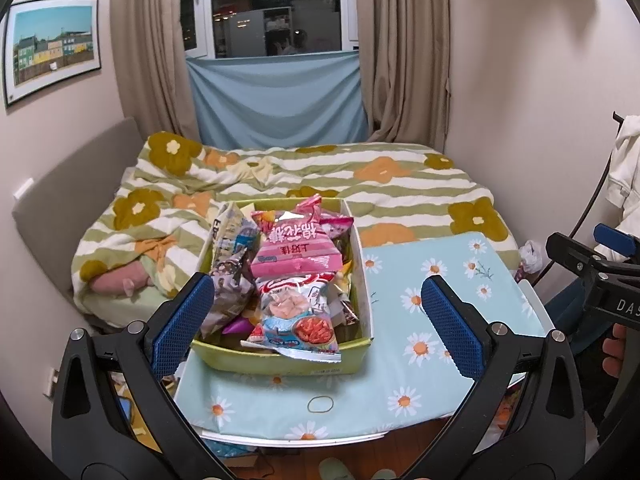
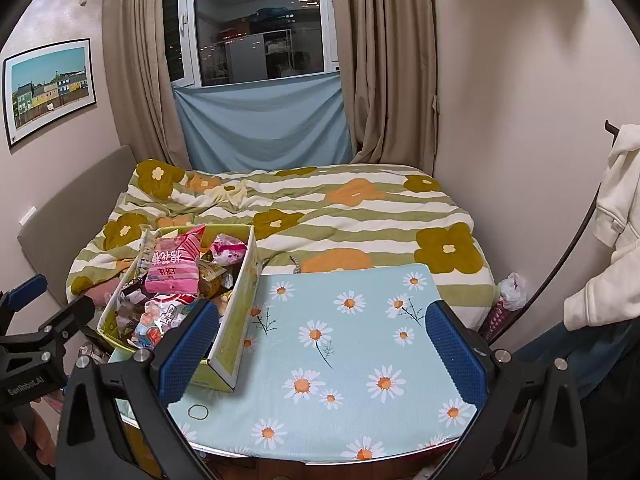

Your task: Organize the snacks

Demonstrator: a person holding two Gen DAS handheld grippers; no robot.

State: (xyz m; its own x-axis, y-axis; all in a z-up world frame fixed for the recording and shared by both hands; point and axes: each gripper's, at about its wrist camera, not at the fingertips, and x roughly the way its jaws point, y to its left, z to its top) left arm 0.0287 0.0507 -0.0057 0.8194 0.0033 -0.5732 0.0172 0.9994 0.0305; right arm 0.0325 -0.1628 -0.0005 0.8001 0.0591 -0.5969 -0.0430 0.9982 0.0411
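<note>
A green cardboard box (image 1: 280,362) full of snack bags stands on the left part of a small table with a daisy-print cloth (image 1: 420,312). A pink bag (image 1: 298,248) lies on top, a light blue and red bag (image 1: 298,322) at the front, a grey bag (image 1: 230,276) at the left. My left gripper (image 1: 316,326) is open and empty, held above the box's near end. My right gripper (image 2: 320,346) is open and empty over the bare cloth (image 2: 360,360), to the right of the box (image 2: 236,320). The pink bag (image 2: 174,268) shows there too.
A black rubber band (image 1: 320,404) lies on the cloth near the table's front edge. A bed with a flowered quilt (image 1: 320,184) lies behind the table. A white garment (image 2: 616,216) hangs at the right. Walls close in on both sides.
</note>
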